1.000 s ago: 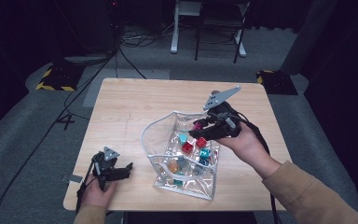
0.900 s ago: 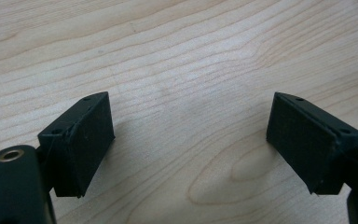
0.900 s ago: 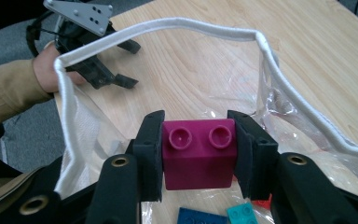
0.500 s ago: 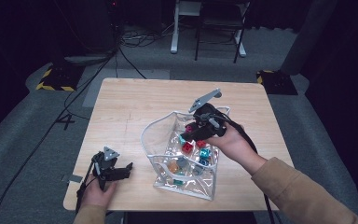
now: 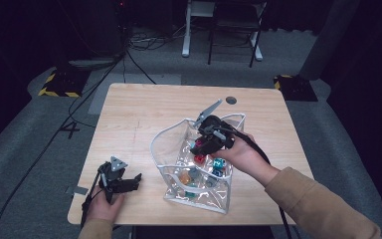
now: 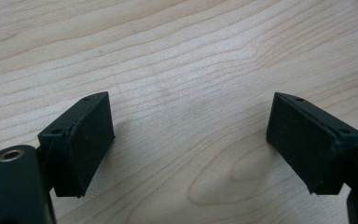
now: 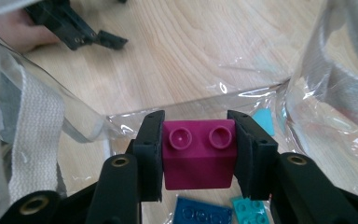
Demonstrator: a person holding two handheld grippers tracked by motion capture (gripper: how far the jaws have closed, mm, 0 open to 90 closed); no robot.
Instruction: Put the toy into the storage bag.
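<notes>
**A:** Where is the right claw (image 5: 197, 145) at this moment?

**B:** Inside the mouth of the clear bag (image 5: 171, 149), which stands on the table (image 5: 144, 109). In the high view the hand (image 5: 238, 155) that carries it reaches in over the bag's far right rim, with the grey three-cornered plate sticking up above the bag.

**A:** Is it grasping anything?

**B:** Yes. In the right gripper view the right claw (image 7: 199, 149) is clenched on a magenta brick (image 7: 199, 156), one black pad pressed flat to each side of it. The brick sits studs away from the camera, two round studs showing on its far face.

**A:** And the brick relative to the bag?

**B:** Within the bag's walls, above the bag's floor. Under it lie a dark blue plate piece (image 7: 203, 212) and a teal piece (image 7: 249, 209), and another teal piece (image 7: 263, 120) lies just beyond the right pad. From the high view, more coloured bricks (image 5: 201, 174) sit in the near part of the bag.

**A:** The bag's handle?

**B:** A white webbing strap (image 7: 32, 140) hangs down the bag's wall beside the claw.

**A:** What about the left claw (image 5: 129, 183)?

**B:** Well apart from the bag, near the table's near left corner, held low in the other hand (image 5: 102, 206). In the left gripper view the left claw (image 6: 189, 140) is released: its pads stand wide, with bare wood between them.
</notes>
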